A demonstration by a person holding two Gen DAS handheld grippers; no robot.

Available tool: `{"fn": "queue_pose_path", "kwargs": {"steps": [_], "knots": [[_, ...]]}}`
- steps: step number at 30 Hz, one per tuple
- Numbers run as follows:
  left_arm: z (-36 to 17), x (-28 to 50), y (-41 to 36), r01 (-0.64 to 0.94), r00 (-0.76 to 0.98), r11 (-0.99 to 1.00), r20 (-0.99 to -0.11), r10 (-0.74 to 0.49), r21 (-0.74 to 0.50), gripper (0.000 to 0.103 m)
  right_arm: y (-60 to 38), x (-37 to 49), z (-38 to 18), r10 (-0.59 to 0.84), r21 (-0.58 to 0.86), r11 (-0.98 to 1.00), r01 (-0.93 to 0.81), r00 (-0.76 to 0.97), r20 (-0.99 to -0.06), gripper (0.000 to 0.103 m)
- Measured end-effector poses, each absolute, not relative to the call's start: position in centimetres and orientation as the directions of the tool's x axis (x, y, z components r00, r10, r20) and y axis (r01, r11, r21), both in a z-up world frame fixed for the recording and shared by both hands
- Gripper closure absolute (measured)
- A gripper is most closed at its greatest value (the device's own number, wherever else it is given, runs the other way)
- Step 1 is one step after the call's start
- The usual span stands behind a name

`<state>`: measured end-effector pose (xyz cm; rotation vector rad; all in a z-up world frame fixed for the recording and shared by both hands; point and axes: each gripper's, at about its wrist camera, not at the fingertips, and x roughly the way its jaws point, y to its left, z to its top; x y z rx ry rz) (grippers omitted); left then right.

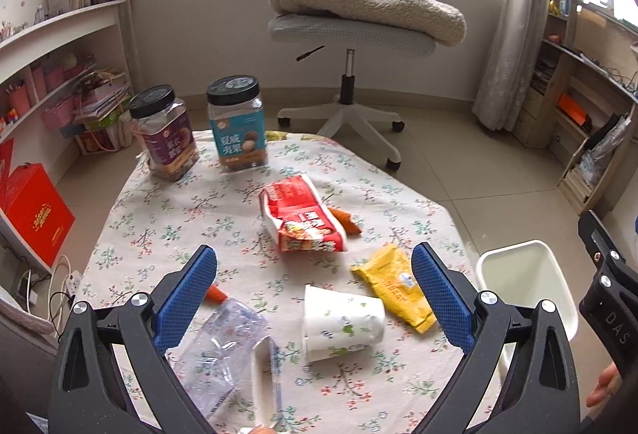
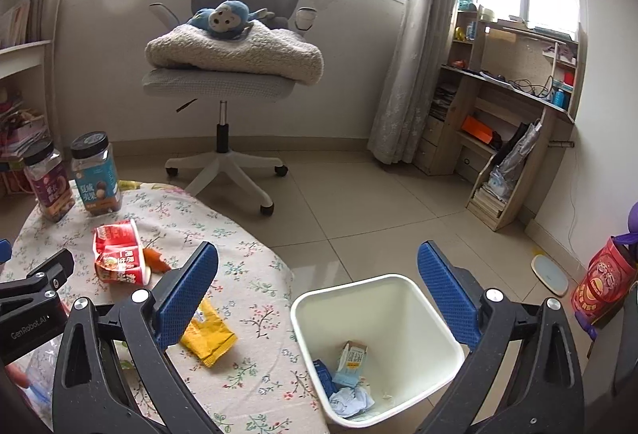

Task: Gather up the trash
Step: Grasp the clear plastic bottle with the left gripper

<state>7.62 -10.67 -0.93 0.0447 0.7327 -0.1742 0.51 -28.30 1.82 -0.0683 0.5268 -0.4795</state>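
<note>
My left gripper (image 1: 314, 266) is open above a floral-cloth table (image 1: 179, 218). Between and below its fingers lie a tipped white paper cup (image 1: 343, 322), a yellow wrapper (image 1: 394, 290), a crushed clear plastic bottle (image 1: 223, 346) with an orange cap, and further off a red snack bag (image 1: 303, 218) with an orange scrap beside it. My right gripper (image 2: 318, 266) is open and empty above a white trash bin (image 2: 379, 346) that stands on the floor by the table's right edge. The bin holds a small carton (image 2: 351, 358) and crumpled paper. The yellow wrapper (image 2: 207, 338) and red bag (image 2: 119, 254) also show there.
Two black-lidded snack jars (image 1: 235, 123) stand at the table's far left. An office chair (image 1: 351, 35) with a blanket and blue plush monkey stands behind the table. Shelves line the left wall, a wooden desk (image 2: 510, 123) the right. A red canister (image 2: 602, 290) stands far right.
</note>
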Motion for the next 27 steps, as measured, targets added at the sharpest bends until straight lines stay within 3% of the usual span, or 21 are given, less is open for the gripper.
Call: {"fn": "queue_pose_path", "kwargs": {"steps": [7,15,25,27], "knots": [[-4.1,9.8,-6.2,0.167,0.621,0.983,-0.783,-0.047,0.073,0.008,-25.8,2.7,0.9,-0.381,-0.169,0.923,0.346,0.756,-0.532,0.007],[-8.2,11.3,-2.5,0.313,0.435,0.930,-0.900,0.040,0.192,0.008,-23.4,5.2,-0.8,-0.282,-0.149,0.958,0.244,0.720,-0.634,0.007],[-15.3,12.7,-2.6,0.463,0.152,0.885,-0.988,-0.014,0.058,0.008,-22.4,7.6,-4.3,-0.122,-0.047,0.989,0.143,0.580,-0.806,0.007],[-15.9,13.0,-2.7,0.472,0.142,0.881,-0.989,-0.031,0.040,0.016,-21.9,7.8,-4.8,-0.111,-0.048,0.991,0.125,0.561,-0.821,0.007]]}}
